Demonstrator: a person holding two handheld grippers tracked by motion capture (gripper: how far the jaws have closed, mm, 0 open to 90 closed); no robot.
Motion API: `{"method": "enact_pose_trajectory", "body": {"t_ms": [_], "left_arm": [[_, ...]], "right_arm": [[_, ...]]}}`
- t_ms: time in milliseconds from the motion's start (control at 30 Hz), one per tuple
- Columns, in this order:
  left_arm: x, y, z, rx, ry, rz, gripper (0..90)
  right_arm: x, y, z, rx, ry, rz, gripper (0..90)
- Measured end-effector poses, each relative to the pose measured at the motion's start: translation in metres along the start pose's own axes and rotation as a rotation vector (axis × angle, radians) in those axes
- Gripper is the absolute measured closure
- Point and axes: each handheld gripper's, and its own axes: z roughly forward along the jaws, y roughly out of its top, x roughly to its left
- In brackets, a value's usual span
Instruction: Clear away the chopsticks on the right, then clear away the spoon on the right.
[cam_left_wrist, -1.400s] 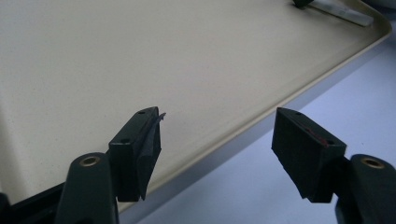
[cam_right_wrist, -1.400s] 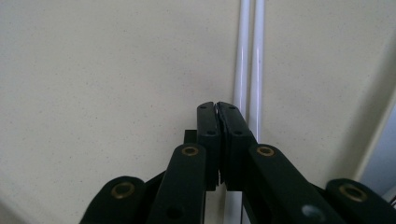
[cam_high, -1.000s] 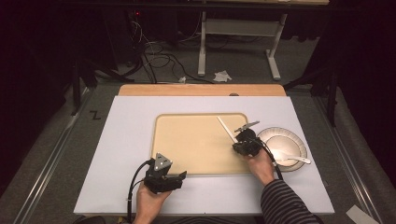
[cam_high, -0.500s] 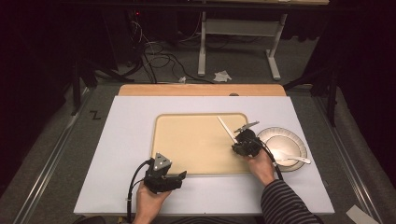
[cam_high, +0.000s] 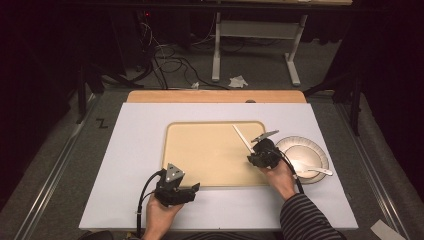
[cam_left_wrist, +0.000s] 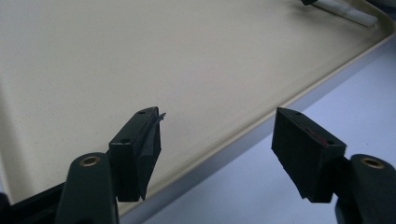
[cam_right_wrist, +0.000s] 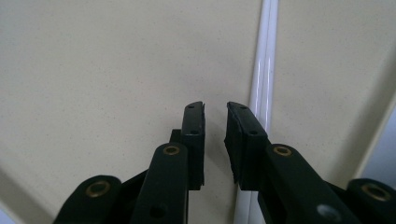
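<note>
Risk first: my right gripper (cam_right_wrist: 215, 109), jaws barely apart, sits beside the white utensil (cam_right_wrist: 264, 60) lying on the tray (cam_high: 200, 150)'s right side; closing now would miss it. Left gripper (cam_left_wrist: 217, 128) idles, jaws wide.

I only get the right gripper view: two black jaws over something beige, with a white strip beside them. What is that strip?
Observer: The high view shows a slim white utensil lying on a beige tray. The right gripper is at its near end.
Operator: Anything else close by?
Observer: A white plate sits on the table right of the tray, with a white spoon on it.
Operator: And the other hand?
Observer: The left gripper is at the tray's near edge, jaws wide apart and holding nothing.
</note>
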Motion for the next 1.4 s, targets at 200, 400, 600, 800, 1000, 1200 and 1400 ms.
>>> {"method": "enact_pose_trajectory", "body": {"t_ms": [200,400,600,800,1000,1200,1400], "left_arm": [[0.001,0.000,0.001,0.000,0.005,0.010,33.0],[0.000,0.000,0.002,0.003,0.002,0.013,33.0],[0.000,0.000,0.003,0.003,-0.003,0.012,33.0],[-0.002,0.002,0.006,0.013,-0.019,0.006,33.0],[-0.001,0.004,0.006,0.013,-0.030,0.014,33.1],[-0.005,0.003,0.009,0.020,-0.054,0.021,33.2],[-0.007,0.003,0.013,0.030,-0.065,0.023,33.2]], "right_arm": [[0.001,0.000,-0.002,-0.001,0.000,-0.009,75.9],[0.002,0.000,-0.007,-0.020,0.014,-0.015,69.3],[0.002,-0.001,-0.011,-0.032,0.033,-0.009,66.1],[0.003,-0.004,-0.020,-0.055,0.062,-0.019,61.8],[0.000,-0.007,-0.034,-0.096,0.083,-0.012,58.5],[0.000,-0.013,-0.049,-0.132,0.109,-0.021,56.6],[-0.004,-0.021,-0.065,-0.160,0.124,-0.024,56.0]]}}
